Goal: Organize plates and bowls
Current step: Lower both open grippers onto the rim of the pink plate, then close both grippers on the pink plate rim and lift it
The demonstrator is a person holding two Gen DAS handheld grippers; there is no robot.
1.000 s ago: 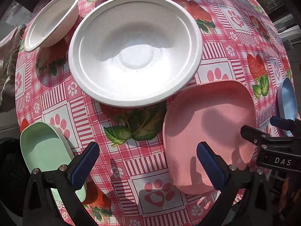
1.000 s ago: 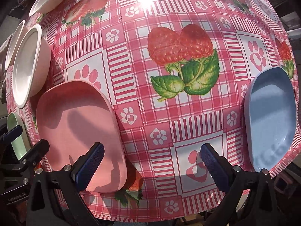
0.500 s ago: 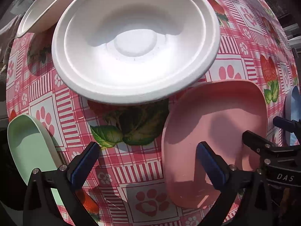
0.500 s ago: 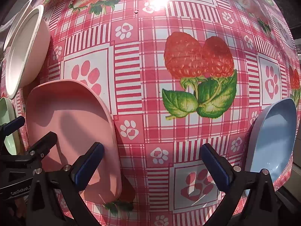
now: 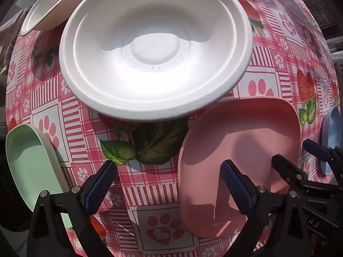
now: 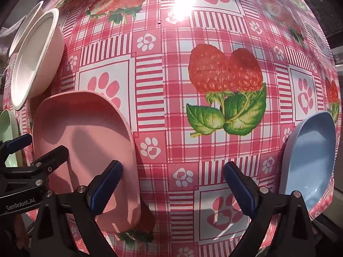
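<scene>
two hand-held grippers point down over a table [image 6: 214, 32] covered in a pink checked cloth printed with paw prints and berries. the left hand-held gripper [image 5: 169, 184] has its jaws spread wide and closing; its left finger stands over bare cloth, its right finger over the near left part of the pink plate [image 5: 246, 141], so that plate's left rim lies between the jaws, though neither pad presses on it. the right hand-held gripper [image 6: 172, 188] is likewise spread and closing; its left finger hangs above the right rim of the same pink plate [image 6: 85, 141], its right finger is over bare cloth just left of the blue plate [image 6: 310, 160], and only patterned cloth and that rim lie between the pads, with nothing pinched.

the pink plate is a rounded rectangle lying flat near the table's near edge. a large white bowl [image 5: 154, 47] sits just beyond it in the left wrist view, its rim overlapping the plate's far corner in the picture; whether they touch i cannot tell. another white bowl [image 5: 51, 6] sits further back to the left. a green plate [image 5: 30, 162] lies at the near left edge, well apart from the pink one. the blue plate sits at the near right edge. each gripper shows at the side of the other's view.
</scene>
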